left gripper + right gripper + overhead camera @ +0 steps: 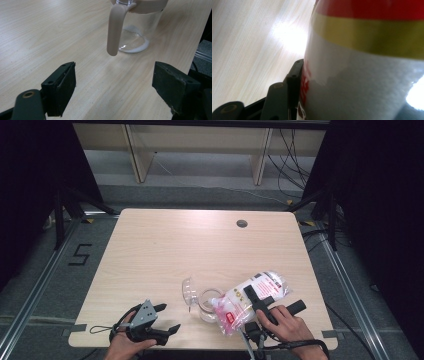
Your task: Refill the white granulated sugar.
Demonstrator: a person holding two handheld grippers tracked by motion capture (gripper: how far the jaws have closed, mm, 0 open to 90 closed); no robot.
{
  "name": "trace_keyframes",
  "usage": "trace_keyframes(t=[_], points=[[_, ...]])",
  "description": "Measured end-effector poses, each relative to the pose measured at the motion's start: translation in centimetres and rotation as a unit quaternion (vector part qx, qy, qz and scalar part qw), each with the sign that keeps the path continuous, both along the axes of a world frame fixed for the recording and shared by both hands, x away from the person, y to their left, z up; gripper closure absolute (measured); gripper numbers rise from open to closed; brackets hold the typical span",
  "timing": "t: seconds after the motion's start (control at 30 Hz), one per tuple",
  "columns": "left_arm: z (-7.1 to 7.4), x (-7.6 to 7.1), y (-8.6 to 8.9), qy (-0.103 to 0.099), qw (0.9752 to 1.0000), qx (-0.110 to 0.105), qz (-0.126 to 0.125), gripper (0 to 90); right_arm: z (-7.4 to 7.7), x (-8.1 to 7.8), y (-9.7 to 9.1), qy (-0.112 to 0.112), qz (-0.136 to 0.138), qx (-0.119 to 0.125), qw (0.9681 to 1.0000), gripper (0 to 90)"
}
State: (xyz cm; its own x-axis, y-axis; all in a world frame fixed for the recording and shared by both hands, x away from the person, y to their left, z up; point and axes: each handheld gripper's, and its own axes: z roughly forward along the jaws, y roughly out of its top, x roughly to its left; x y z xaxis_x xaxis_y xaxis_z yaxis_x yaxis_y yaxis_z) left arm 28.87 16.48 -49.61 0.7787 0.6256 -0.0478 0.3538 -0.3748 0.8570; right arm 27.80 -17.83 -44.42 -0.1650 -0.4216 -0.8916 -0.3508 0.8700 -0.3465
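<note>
Left hand-held gripper (162,319): black, blocky jaws with small screws, grey three-cornered plate on top, thin black cable loop. Right hand-held gripper (262,296): black, black cable.

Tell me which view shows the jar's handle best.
The left gripper view: the beige handle of the glass jar hangs close and sharp, with white grains on the jar's bottom. In the high view the jar is small, and I cannot make out its handle. The right gripper view shows the bag instead.
</note>
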Motion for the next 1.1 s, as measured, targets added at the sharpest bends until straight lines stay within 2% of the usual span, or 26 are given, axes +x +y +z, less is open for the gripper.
trace_keyframes(t=[0.03, 0.07, 0.17, 0.23, 0.27, 0.33, 0.37, 0.4, 0.47, 0.5, 0.6, 0.77, 0.8, 1.03, 1.07, 1.1], points=[[-0.02, 0.00, -0.04, -0.004, 1.0000, 0.004, 0.001, 18.9, 0.00, 0.01, 0.00, -0.001, 0.001, -0.002, 1.0000, 49.7], [-0.06, 0.03, -0.06, 0.000, 1.0000, 0.006, -0.002, 18.9, -0.08, 0.03, -0.03, 0.003, 0.004, 0.007, 1.0000, 49.8], [-0.08, 0.00, -0.15, -0.003, 1.0000, 0.005, -0.001, 18.9, 0.13, 0.07, 0.05, 0.002, 0.001, 0.001, 1.0000, 50.0], [0.00, 0.11, -0.07, -0.010, 0.9999, 0.007, -0.010, 18.9, 0.20, 0.23, 0.07, 0.001, 0.005, -0.004, 1.0000, 50.1], [-0.01, 0.09, -0.05, -0.010, 0.9999, 0.009, -0.007, 18.9, 0.08, 0.19, -0.05, 0.003, -0.003, 0.004, 1.0000, 50.1], [-0.05, 0.11, -0.04, -0.009, 0.9999, 0.010, -0.008, 18.9, -0.04, 0.31, -0.13, 0.006, 0.000, 0.011, 0.9999, 50.2], [-0.08, 0.06, -0.12, -0.007, 0.9999, 0.006, -0.006, 18.9, 0.06, 0.46, -0.04, 0.005, 0.012, 0.003, 0.9999, 50.2], [-0.12, -0.04, -0.19, 0.000, 1.0000, 0.002, 0.000, 18.9, 0.10, 0.48, -0.05, 0.008, 0.011, 0.001, 0.9999, 50.3], [-0.08, -0.03, -0.15, -0.002, 1.0000, 0.004, -0.001, 18.9, -0.03, 0.42, -0.14, 0.009, 0.004, 0.009, 0.9999, 50.3], [-0.03, 0.05, -0.08, -0.006, 0.9999, 0.008, -0.005, 18.9, 0.19, 0.51, -0.03, 0.002, 0.014, -0.007, 0.9999, 50.4], [-0.03, 0.08, -0.05, -0.009, 0.9999, 0.007, -0.007, 18.9, -0.11, 0.35, -0.16, 0.010, 0.004, 0.011, 0.9999, 50.5], [-0.07, 0.06, -0.09, -0.005, 0.9999, 0.007, -0.005, 18.9, -0.04, 0.37, -0.15, 0.007, 0.004, 0.006, 0.9999, 50.5], [-0.10, 0.00, -0.12, -0.001, 1.0000, 0.004, -0.002, 18.9, 0.12, 0.44, -0.14, 0.005, 0.008, -0.005, 0.9999, 50.5], [-0.17, -0.08, -0.23, 0.002, 1.0000, -0.002, 0.001, 18.9, 0.01, 0.26, -0.34, 0.002, -0.001, 0.007, 1.0000, 50.6], [-0.18, -0.09, -0.25, 0.002, 1.0000, -0.001, 0.001, 18.9, 0.21, 0.27, -0.32, -0.004, -0.001, -0.007, 1.0000, 50.6], [-0.18, -0.10, -0.26, 0.002, 1.0000, -0.001, 0.001, 18.9, 0.21, 0.27, -0.34, -0.003, -0.001, -0.007, 1.0000, 50.7]])
